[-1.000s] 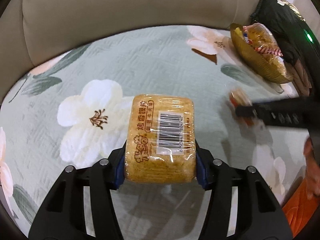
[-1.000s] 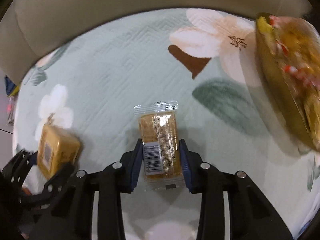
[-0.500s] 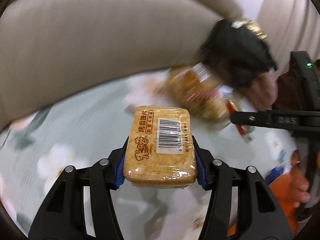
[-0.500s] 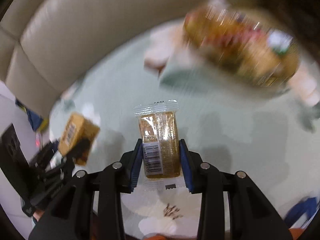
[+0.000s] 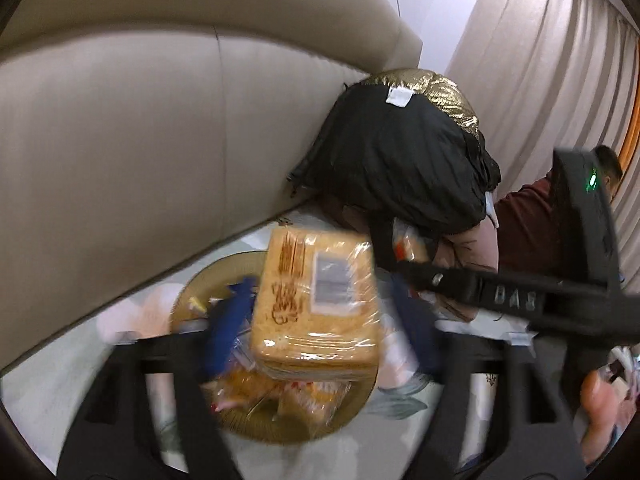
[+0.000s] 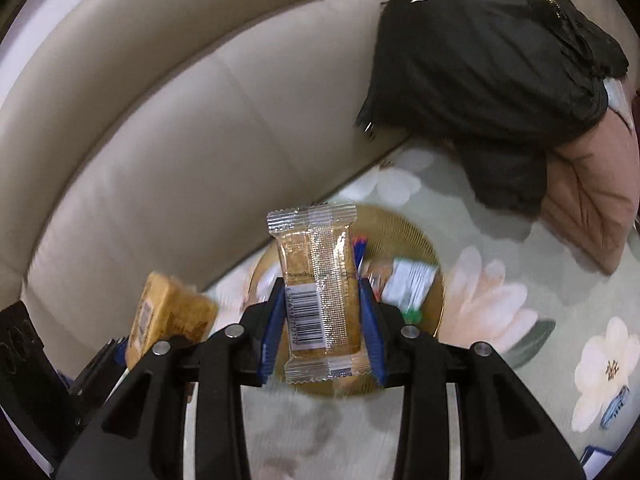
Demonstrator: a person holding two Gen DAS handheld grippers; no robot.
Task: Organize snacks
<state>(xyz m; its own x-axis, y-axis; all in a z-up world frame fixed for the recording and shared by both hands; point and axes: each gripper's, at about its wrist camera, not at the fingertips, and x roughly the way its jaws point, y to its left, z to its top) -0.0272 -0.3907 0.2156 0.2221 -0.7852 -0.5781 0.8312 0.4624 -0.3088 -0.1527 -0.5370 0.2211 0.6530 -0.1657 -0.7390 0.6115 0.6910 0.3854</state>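
Observation:
My left gripper (image 5: 320, 332) hangs over the gold plate (image 5: 224, 266), which holds several wrapped snacks. Its jaws are opening, and the yellow biscuit pack (image 5: 316, 304) sits between them with a gap to each blue pad. In the right wrist view the same pack (image 6: 168, 316) shows at the lower left, beside the plate (image 6: 404, 228). My right gripper (image 6: 322, 320) is shut on a clear-wrapped golden snack bar (image 6: 320, 292), held upright above the plate's near side. In the left wrist view the right gripper (image 5: 480, 292) crosses the frame as a black bar.
The plate lies on a pale green floral cover (image 6: 500, 380) against a beige sofa backrest (image 5: 140, 140). A black and gold garment (image 6: 492, 60) and a pink cushion (image 6: 592, 200) are heaped right of the plate. A person in dark red (image 5: 524, 232) sits at the far right.
Both grippers rose and swung from the open cover over to the gold plate. The left jaws spread away from the biscuit pack. The right gripper kept its hold on the snack bar.

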